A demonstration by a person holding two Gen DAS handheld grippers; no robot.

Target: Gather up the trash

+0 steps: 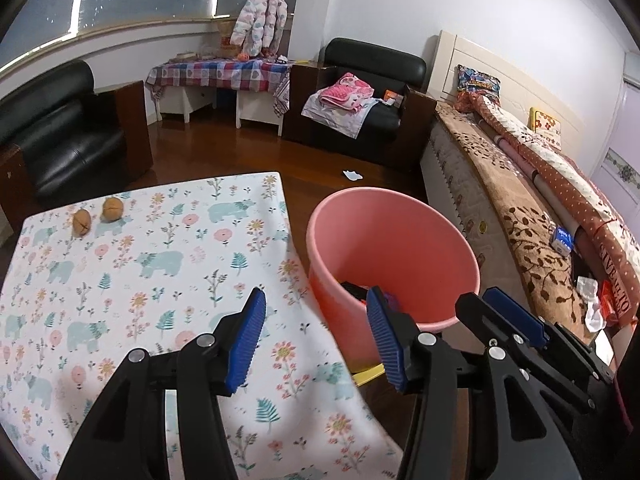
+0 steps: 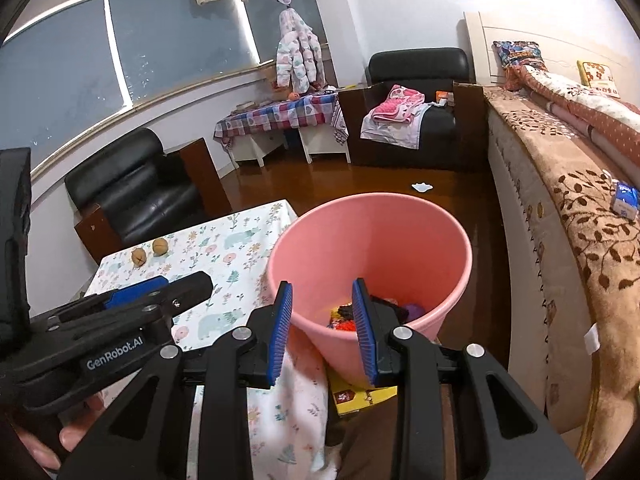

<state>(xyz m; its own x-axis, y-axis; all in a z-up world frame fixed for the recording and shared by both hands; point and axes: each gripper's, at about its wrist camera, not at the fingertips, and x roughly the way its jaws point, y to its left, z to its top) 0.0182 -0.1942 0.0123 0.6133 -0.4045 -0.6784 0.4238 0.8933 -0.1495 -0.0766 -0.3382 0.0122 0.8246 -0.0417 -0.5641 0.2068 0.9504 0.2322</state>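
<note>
A pink bin (image 1: 394, 216) stands on the floor beside a table with a floral cloth (image 1: 160, 264); it also shows in the right wrist view (image 2: 372, 232), with mixed trash (image 2: 348, 316) at its bottom. Two brown walnut-like pieces (image 1: 96, 216) lie at the table's far left, and show again in the right wrist view (image 2: 149, 252). My left gripper (image 1: 316, 336) is open and empty over the table's right edge next to the bin. My right gripper (image 2: 322, 332) is open and empty just above the bin's near rim; it also shows in the left wrist view (image 1: 508, 320).
A yellow flat item (image 2: 360, 396) lies on the floor under the bin. A white scrap (image 2: 421, 187) lies on the wooden floor beyond. A bed (image 1: 520, 208) runs along the right. Black armchairs (image 1: 60, 136) stand at the left and back.
</note>
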